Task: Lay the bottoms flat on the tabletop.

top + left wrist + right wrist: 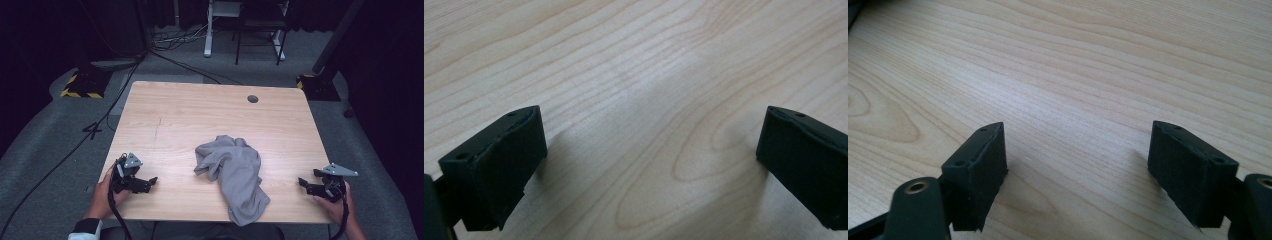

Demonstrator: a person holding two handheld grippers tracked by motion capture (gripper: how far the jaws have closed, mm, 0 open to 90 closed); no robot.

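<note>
Grey cloth [235, 175] crumpled mid-table, between left claw [150, 181] and right claw [303, 183]; both wide, seemingly empty.

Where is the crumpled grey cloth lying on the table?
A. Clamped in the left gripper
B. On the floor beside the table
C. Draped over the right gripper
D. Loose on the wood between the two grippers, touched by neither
D: the grey cloth lies bunched on the table, apart from the left gripper and the right gripper, whose jaws stand open over bare wood.

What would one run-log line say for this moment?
cloth: grey cloth crumpled mid-table, untouched | left gripper: open, empty, near front edge | right gripper: open, empty, near front edge | table: light wood
</note>
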